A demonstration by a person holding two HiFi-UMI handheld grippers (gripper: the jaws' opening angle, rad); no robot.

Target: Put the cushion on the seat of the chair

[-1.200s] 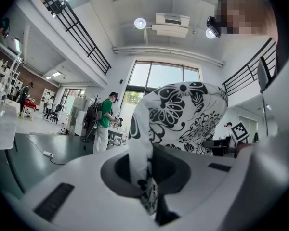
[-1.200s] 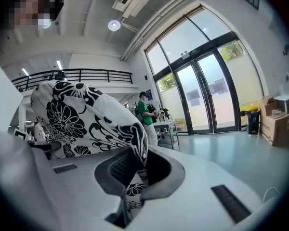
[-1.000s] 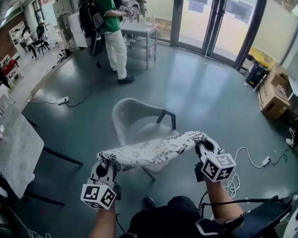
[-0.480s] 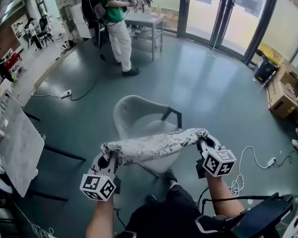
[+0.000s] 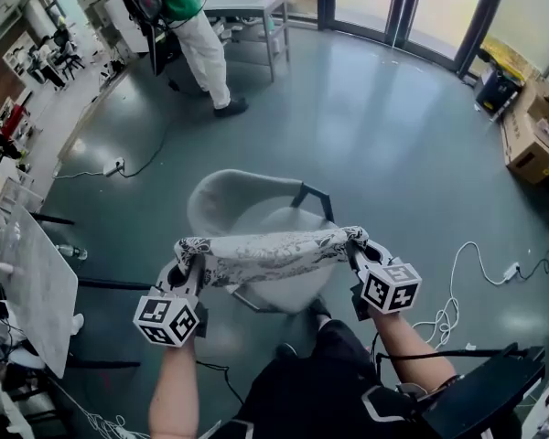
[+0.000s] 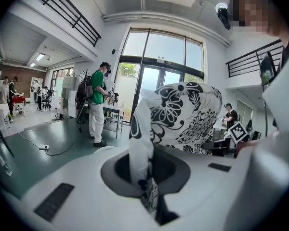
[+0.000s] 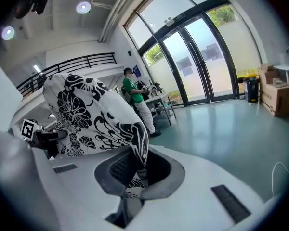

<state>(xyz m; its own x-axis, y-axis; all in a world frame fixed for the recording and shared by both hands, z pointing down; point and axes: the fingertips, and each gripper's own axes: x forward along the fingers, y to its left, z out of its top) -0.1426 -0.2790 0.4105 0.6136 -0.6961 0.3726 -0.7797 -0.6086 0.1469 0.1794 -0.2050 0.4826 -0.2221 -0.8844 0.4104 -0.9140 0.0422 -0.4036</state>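
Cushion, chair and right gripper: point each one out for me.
cushion (image 5: 270, 256): head view, middle of the patterned cover.
chair (image 5: 273, 219): head view, bare seat behind the cushion.
right gripper (image 5: 355, 243): head view, between its fingers, on the cushion corner.

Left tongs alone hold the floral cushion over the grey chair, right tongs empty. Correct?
No. The right tongs are shut on the cushion too, as the right gripper view shows. The left tongs hold its other end over the chair.

The glossy grey-green floor (image 5: 375, 126) carries a pale grey shell chair (image 5: 221, 201). A white power strip (image 5: 113, 165) lies left of it, brown cardboard boxes (image 5: 531, 143) far right.
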